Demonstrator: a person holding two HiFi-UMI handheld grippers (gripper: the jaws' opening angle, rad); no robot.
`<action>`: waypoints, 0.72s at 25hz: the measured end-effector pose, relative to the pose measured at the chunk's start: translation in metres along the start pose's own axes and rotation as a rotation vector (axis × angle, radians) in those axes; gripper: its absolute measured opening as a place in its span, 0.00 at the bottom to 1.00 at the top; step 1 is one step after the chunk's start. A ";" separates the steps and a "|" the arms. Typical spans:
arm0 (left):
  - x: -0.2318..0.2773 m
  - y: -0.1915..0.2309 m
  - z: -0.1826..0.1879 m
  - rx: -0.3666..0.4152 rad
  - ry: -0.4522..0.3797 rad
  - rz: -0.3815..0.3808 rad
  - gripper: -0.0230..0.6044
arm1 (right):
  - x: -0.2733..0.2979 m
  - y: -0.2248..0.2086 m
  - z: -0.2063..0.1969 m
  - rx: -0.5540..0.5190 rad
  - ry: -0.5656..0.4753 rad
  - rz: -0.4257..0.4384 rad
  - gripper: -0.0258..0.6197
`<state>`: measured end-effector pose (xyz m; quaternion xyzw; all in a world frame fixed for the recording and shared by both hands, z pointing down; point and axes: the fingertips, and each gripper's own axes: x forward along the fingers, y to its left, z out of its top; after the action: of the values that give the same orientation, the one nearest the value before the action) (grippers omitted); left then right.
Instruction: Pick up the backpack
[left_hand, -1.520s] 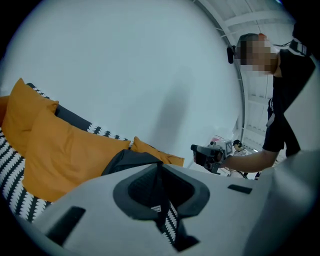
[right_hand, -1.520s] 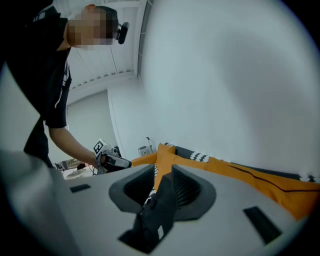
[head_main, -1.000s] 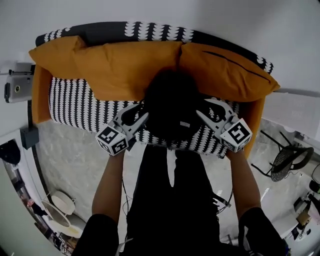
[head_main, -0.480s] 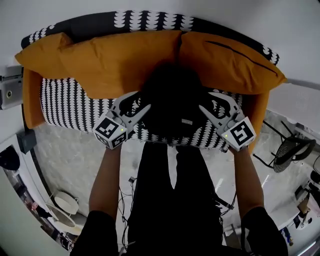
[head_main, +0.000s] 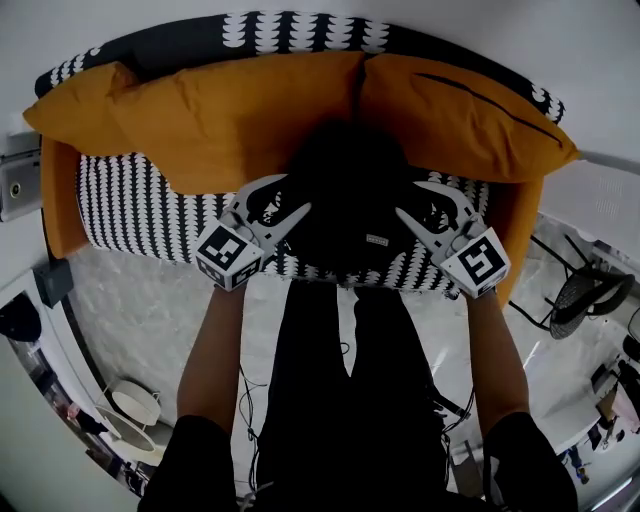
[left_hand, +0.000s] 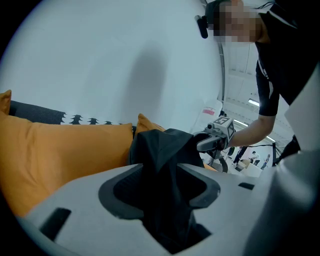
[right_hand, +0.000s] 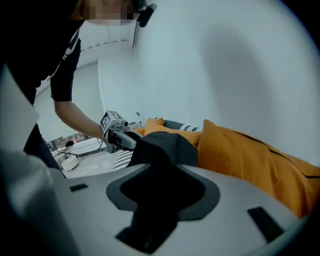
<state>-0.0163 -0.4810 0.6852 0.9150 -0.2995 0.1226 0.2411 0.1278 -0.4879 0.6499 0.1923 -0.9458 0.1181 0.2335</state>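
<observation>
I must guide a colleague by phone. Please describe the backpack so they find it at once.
Look at the sofa with the black-and-white patterned seat. In the middle of the seat, before the orange cushions, sits the backpack. It alone is plain black.

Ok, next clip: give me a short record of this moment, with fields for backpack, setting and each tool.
backpack: black, resting on the sofa seat against the orange cushions
left tool: left of backpack; jaws have just been opening, apart, black fabric between them
right tool: right of backpack; jaws have just been opening, apart, fabric between them
status: backpack not yet lifted
</observation>
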 end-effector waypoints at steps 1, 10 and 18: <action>0.001 0.000 -0.001 0.003 0.003 -0.002 0.35 | 0.001 0.000 -0.001 0.002 0.000 -0.001 0.27; 0.006 0.001 0.001 0.017 0.001 -0.004 0.34 | 0.007 -0.001 -0.004 0.013 0.003 -0.006 0.27; 0.011 -0.001 0.000 0.022 0.006 -0.010 0.29 | 0.006 -0.001 -0.003 0.017 -0.009 -0.009 0.24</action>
<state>-0.0073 -0.4860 0.6885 0.9187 -0.2927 0.1274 0.2326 0.1244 -0.4897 0.6559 0.1991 -0.9450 0.1242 0.2280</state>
